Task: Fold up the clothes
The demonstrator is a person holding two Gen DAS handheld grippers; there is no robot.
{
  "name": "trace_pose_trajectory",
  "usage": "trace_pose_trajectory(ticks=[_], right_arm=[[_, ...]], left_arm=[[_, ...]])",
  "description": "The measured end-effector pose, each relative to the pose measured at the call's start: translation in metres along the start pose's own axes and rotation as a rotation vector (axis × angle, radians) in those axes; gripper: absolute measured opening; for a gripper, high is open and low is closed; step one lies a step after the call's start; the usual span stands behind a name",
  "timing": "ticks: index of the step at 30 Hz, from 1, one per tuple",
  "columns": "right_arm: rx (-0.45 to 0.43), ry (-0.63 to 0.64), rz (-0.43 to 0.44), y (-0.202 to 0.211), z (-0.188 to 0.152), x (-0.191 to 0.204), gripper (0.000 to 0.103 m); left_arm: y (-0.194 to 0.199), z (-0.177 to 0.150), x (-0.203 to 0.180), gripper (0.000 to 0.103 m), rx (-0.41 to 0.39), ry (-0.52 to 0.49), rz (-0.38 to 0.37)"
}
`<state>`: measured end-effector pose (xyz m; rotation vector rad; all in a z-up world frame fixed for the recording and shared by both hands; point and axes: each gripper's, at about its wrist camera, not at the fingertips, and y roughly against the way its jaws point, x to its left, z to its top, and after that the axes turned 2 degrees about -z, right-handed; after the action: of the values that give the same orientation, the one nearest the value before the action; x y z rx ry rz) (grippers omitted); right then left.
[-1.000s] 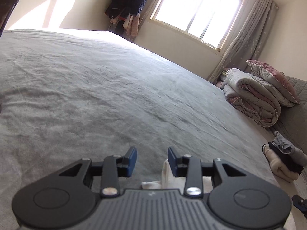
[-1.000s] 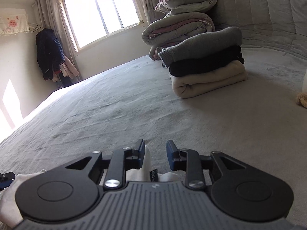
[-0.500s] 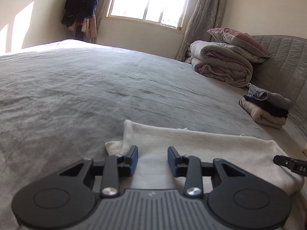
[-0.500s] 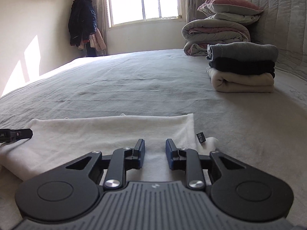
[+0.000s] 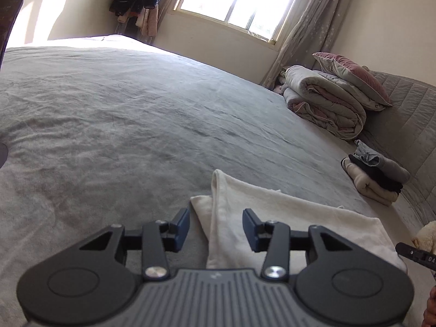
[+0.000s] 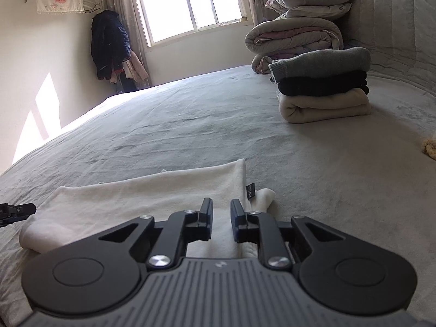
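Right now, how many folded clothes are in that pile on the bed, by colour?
Grey sweater: 1
Black garment: 1
Cream garment: 1
Total in the pile: 3
The white garment lying flat near the grippers is apart from it.

Blown-out window (image 5: 239, 0) backlight, fisheye-warped edges

Grey bed (image 5: 114, 125) lies open; folded stack (image 6: 324, 92) blocks the far right.

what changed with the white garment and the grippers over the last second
The white garment went from bunched at both grippers to lying folded flat on the grey bedspread. The left gripper opened wider; the right gripper stayed narrowly open. The stack of folded clothes has not moved.
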<state>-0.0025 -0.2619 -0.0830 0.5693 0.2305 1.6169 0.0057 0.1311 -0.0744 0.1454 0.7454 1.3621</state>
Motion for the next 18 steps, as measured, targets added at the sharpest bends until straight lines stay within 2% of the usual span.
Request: trace_pose_trajectory(ticks=[3, 5, 7, 12, 14, 18], right_arm=[[0.021, -0.010, -0.003, 0.005, 0.003, 0.003, 0.021], [0.042, -0.021, -0.010, 0.009, 0.005, 0.004, 0.026], [0.091, -0.071, -0.017, 0.013, 0.010, 0.002, 0.031], [0.198, -0.273, 0.061, 0.034, 0.011, -0.019, 0.045], [0.255, -0.358, 0.106, 0.037, 0.007, -0.028, 0.051], [0.309, -0.530, 0.158, 0.021, -0.011, -0.039, 0.051]], left_arm=[[0.004, 0.006, 0.018, 0.044, 0.078, 0.141, -0.030], [0.008, 0.009, 0.031, 0.044, 0.150, 0.239, -0.059], [0.013, 0.009, 0.043, 0.045, 0.210, 0.330, -0.118], [0.017, -0.004, 0.055, 0.062, 0.346, 0.482, -0.325], [0.011, -0.014, 0.054, 0.064, 0.396, 0.522, -0.352], [-0.006, -0.031, 0.049, 0.065, 0.460, 0.587, -0.356]])
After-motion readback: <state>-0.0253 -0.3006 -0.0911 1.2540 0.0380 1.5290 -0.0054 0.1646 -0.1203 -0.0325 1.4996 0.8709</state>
